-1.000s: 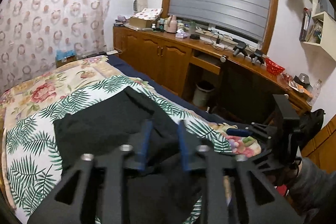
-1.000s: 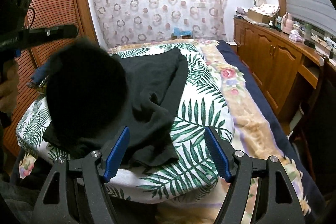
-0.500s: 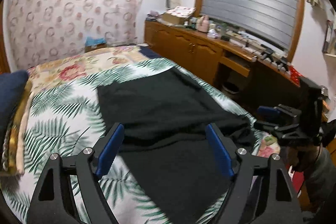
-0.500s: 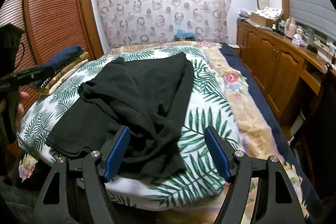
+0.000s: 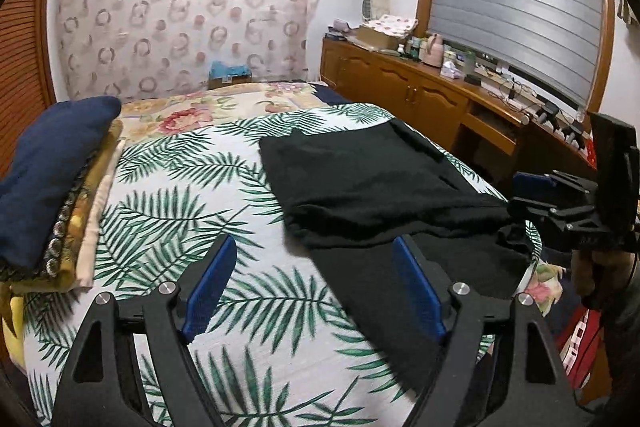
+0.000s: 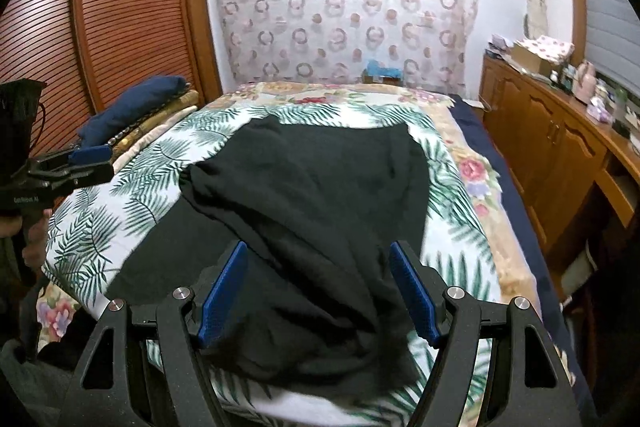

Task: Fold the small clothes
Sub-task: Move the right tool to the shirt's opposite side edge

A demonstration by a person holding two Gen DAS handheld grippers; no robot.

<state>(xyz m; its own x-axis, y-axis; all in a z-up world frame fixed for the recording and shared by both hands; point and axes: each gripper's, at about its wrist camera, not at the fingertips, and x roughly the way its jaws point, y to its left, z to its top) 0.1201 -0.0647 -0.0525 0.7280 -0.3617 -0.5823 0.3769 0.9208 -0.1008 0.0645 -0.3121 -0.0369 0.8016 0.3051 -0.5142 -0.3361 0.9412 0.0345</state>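
Both grippers: jaws spread wide, nothing pinched.
Left gripper [image 5: 310, 285]: just released, jaws freshly sprung apart over leaf-print bedspread [image 5: 168, 203], garment edge between them.
Right gripper [image 6: 318, 293]: hovering over crumpled hem.
Black garment [image 6: 320, 195]: frame centre, partly folded, rumpled, on bedspread.

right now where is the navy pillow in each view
Left wrist: the navy pillow lies at the left edge, on top of a stack of folded bedding.
Right wrist: the navy pillow lies left of centre, farther back, in front of the slatted door.
Shared landmark: the circle-print curtain behind the bed, also at top centre in the right wrist view.
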